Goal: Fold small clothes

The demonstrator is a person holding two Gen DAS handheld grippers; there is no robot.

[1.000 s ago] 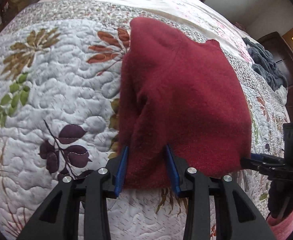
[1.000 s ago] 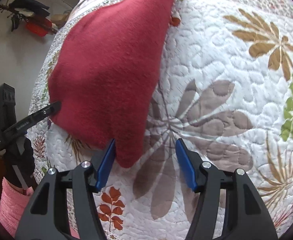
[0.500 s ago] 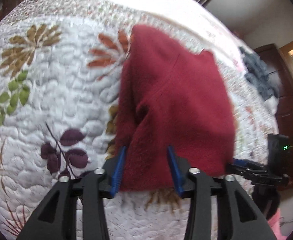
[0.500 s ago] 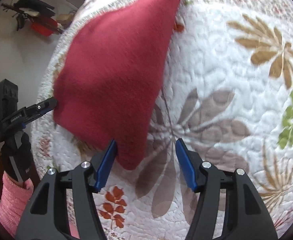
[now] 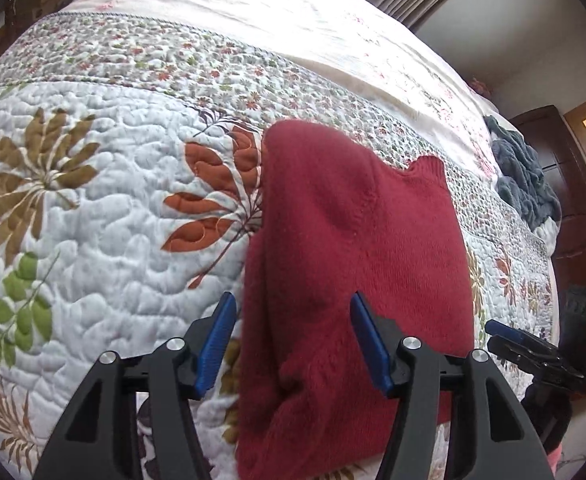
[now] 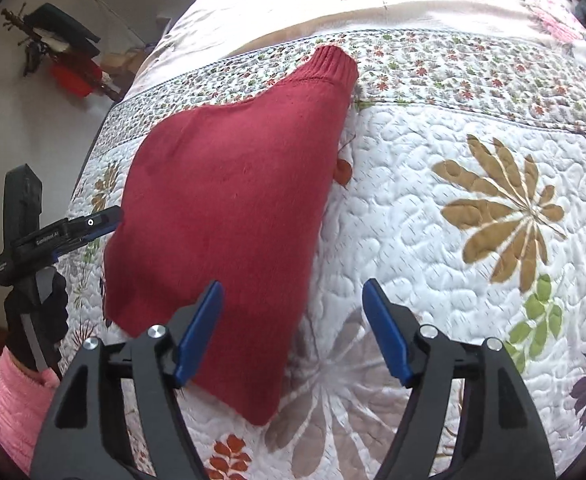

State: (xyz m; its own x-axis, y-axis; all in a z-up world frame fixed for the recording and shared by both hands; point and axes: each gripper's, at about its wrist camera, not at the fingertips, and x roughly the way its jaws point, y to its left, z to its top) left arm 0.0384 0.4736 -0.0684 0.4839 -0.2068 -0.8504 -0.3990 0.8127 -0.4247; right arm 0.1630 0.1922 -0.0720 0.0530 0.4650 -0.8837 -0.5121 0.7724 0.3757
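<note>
Starting on your left, the left gripper point(image 5: 293, 340) stands wide open, its blue pads either side of the near edge of the red sweater point(image 5: 357, 264) and gripping nothing. That sweater lies partly folded on the floral quilt point(image 5: 93, 208), cuff pointing away from you. Further right, the right gripper point(image 6: 293, 328) is equally spread and empty, over the sweater's near right corner. For the next fold, I'd pinch both near corners fully, lift evenly, and lay the hem toward the cuff point(image 6: 333, 62) without dragging the quilt.
</note>
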